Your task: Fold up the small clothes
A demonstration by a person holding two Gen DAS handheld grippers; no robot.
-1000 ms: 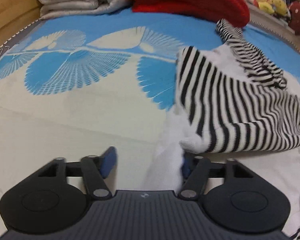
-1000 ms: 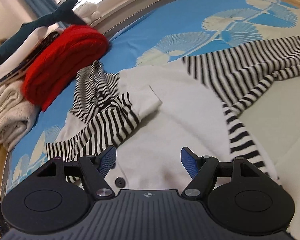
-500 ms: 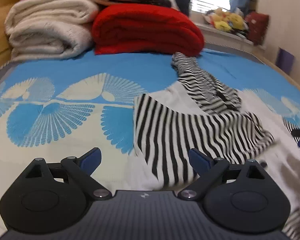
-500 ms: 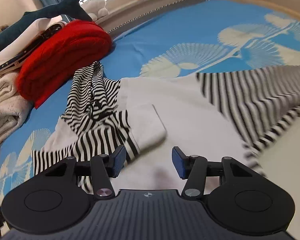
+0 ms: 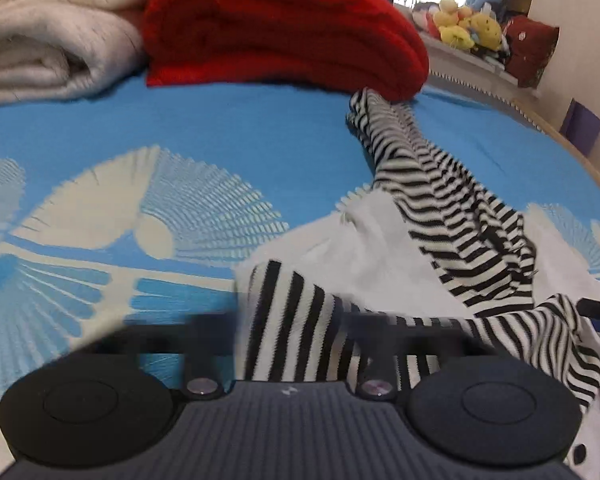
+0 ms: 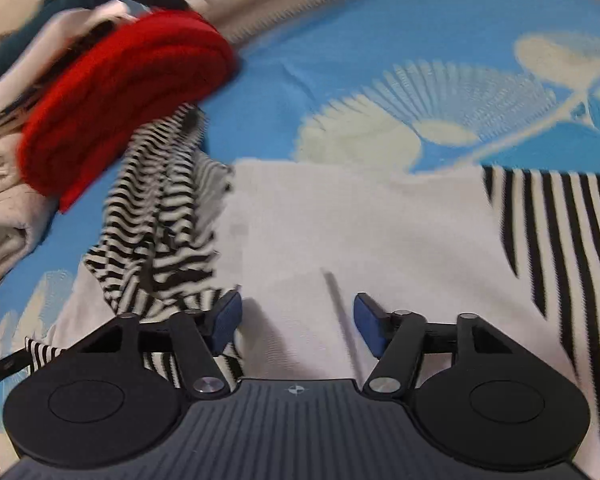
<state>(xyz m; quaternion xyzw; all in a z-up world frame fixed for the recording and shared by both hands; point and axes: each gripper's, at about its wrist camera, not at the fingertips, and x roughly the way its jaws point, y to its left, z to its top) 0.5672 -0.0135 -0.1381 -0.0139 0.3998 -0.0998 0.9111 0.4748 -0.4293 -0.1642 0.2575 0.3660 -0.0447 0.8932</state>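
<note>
**Striped-sleeve garment on bed, both grippers at the cloth**

Item: small white garment with black-and-white striped sleeves, spread on a blue bedcover printed with cream fan motifs; white body panel flat in the right wrist view, dark buttons visible at the lower right edge of the left wrist view.

Left sleeve: striped, bunched, rising between the fingers of the left gripper; fingers heavily blurred, so whether they are clamping the sleeve or merely standing either side of it cannot be told.

Right sleeve: striped, lying out flat at the right of the white panel in the right wrist view.

Striped hood or collar section: crumpled, running from the garment's top edge up to the red bundle, its far end touching or just beside it.

Right gripper: blue pads parted wide, nothing held between them; positioned low over the white panel, left finger against the striped folds; a tip of it also shows at the right edge of the left wrist view.

Surroundings: folded red knit blanket at the head of the bed; cream folded blanket beside it, touching; yellow plush toys on a ledge beyond; purple object by the wall.
</note>
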